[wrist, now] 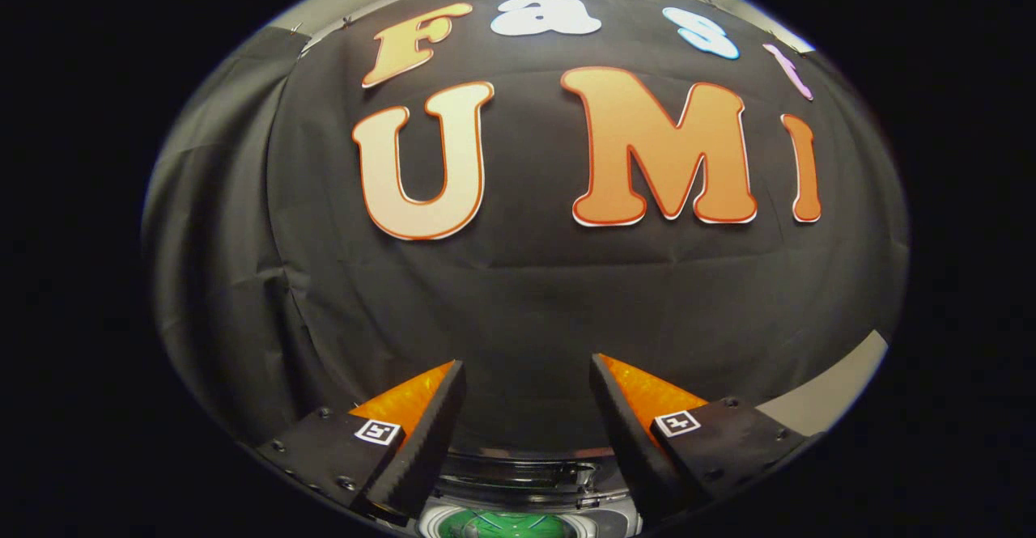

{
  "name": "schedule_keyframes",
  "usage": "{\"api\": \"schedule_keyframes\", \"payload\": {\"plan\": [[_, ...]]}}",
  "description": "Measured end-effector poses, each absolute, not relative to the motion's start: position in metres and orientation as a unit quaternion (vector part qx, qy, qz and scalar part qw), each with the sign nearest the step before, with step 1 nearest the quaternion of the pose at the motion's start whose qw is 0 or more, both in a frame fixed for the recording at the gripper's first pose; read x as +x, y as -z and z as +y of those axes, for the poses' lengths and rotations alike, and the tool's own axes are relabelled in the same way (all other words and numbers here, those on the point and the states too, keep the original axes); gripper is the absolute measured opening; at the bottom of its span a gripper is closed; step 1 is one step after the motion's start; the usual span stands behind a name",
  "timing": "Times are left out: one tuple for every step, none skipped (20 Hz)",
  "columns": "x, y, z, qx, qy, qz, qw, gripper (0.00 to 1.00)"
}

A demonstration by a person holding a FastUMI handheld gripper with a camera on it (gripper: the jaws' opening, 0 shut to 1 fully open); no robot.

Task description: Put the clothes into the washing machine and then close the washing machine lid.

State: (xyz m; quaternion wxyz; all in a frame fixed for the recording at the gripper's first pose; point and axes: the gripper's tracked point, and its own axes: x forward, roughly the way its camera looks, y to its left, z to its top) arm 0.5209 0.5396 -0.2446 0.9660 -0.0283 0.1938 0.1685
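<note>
We see our gripper (pixel 528 370) with its fingers spread apart and nothing between them, held up facing the black cloth wall (pixel 526 295). Below the fingers lies the washing machine (pixel 518 493), green inside.

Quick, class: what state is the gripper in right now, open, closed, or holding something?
Gripper: open, holding nothing; its fingers spread wide, pointing at the black cloth wall, with the washing machine low between them.

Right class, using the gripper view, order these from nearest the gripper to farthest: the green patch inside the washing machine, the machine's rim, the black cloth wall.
The gripper has its jaws open, holding nothing.
1. Green patch: low between the jaws, at their base.
2. Machine's rim: just ahead of the patch, between the jaws.
3. Black cloth wall: well beyond the jaws.
</note>
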Motion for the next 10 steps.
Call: {"api": "schedule_keyframes", "payload": {"plan": [[0.526,0.253,0.541,-0.031,-0.168,0.203,0.964,0.98],[0.532,0.263,0.542,-0.035,-0.166,0.211,0.963,0.98],[0.537,0.275,0.542,-0.037,-0.163,0.220,0.961,0.98],[0.541,0.286,0.543,-0.040,-0.160,0.229,0.959,0.98],[0.542,0.296,0.542,-0.044,-0.156,0.238,0.957,0.99],[0.545,0.304,0.541,-0.046,-0.154,0.244,0.956,0.99],[0.545,0.312,0.540,-0.048,-0.150,0.250,0.955,0.99],[0.547,0.322,0.539,-0.049,-0.145,0.256,0.954,0.99],[0.545,0.332,0.536,-0.050,-0.140,0.266,0.952,0.99],[0.541,0.345,0.533,-0.050,-0.143,0.289,0.945,0.99]]}}
